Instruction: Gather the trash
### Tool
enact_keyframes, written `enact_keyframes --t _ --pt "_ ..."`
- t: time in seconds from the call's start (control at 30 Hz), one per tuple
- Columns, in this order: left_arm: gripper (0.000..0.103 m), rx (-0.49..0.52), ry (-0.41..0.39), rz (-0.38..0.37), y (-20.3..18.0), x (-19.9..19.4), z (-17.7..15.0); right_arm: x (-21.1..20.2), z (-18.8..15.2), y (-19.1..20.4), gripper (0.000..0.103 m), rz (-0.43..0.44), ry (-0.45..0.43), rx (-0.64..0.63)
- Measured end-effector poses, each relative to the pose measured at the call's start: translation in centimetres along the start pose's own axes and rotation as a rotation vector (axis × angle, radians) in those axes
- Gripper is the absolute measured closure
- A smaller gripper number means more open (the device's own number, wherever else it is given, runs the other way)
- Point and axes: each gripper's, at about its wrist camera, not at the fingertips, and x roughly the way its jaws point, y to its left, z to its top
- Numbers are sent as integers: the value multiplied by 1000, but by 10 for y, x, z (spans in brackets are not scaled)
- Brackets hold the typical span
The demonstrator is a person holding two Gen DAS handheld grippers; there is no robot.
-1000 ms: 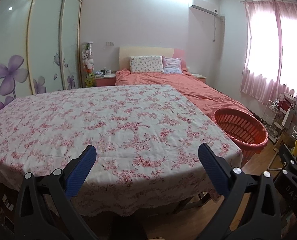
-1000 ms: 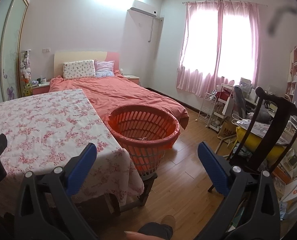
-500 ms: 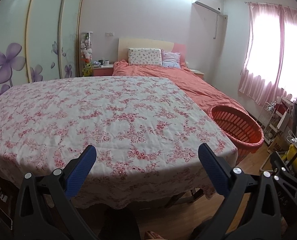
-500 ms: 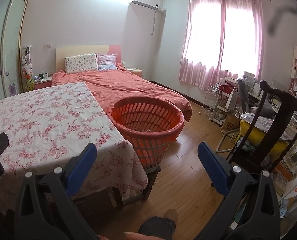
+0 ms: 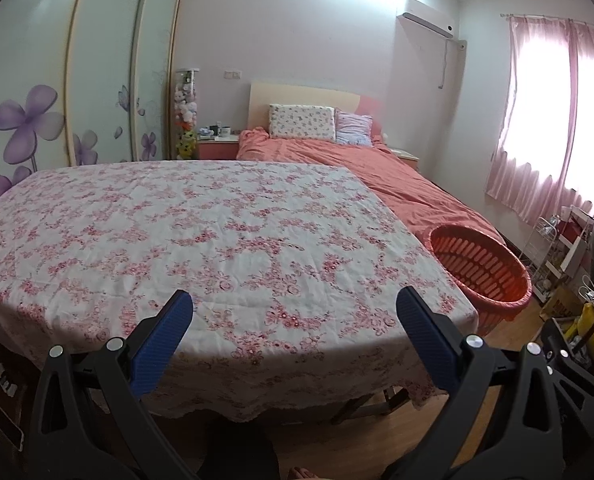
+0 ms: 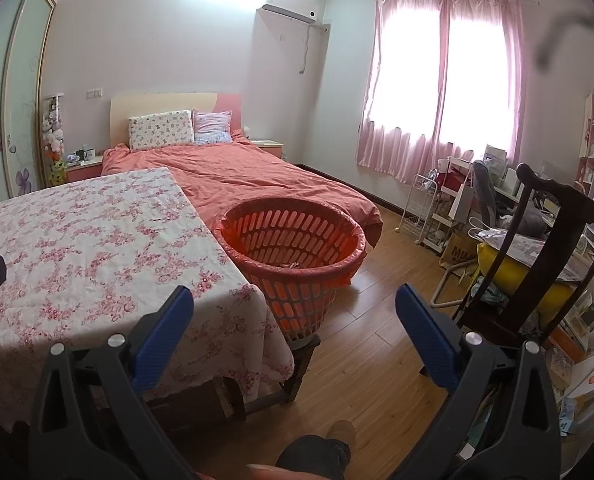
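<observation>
Orange basket (image 6: 293,256): slotted plastic, round, lined with a thin orange bag folded over the rim; it stands just beside the right edge of the table, near that edge's front corner, raised on a dark wooden stand (image 6: 297,364).
Trash: a few small pale scraps lie at the bottom of the basket (image 6: 293,266); what they are is too small to tell.
Table (image 5: 217,240): covered with a white cloth printed in pink flowers, the hem hanging over the front edge.
Left gripper (image 5: 293,312): blue-padded fingers spread wide with nothing between them, held over the table's front edge.
Right gripper (image 6: 295,308): fingers likewise spread wide and empty, held off the table's front right corner, facing the basket.
Bed (image 6: 237,176): behind the table's far edge, under a salmon cover, two pillows at the headboard.
Chair (image 6: 545,264): dark wood, on the floor to the right, well apart from the basket.
Person: a shoe (image 6: 343,432) and a trouser leg show at the bottom of the right wrist view.
</observation>
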Motion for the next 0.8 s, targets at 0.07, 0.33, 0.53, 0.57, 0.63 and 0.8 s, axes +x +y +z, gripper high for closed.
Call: enact_keyframes --t 0.07,0.33,0.53,0.57,0.63,0.8 --pt "3 -3 -1 6 1 0 0 -1 1 1 4 -1 -3 -1" --pt "3 -4 1 10 2 0 0 -4 1 1 4 1 -7 1" --pt "3 -5 4 8 3 0 0 -3 2 1 4 0 -8 1" --pt "3 -6 3 7 3 0 0 -3 1 1 4 1 -7 1" --pt "3 -5 4 6 3 0 -1 -3 1 1 4 1 -6 1" --pt "3 -5 5 6 4 0 -1 -4 3 1 4 4 1 0"
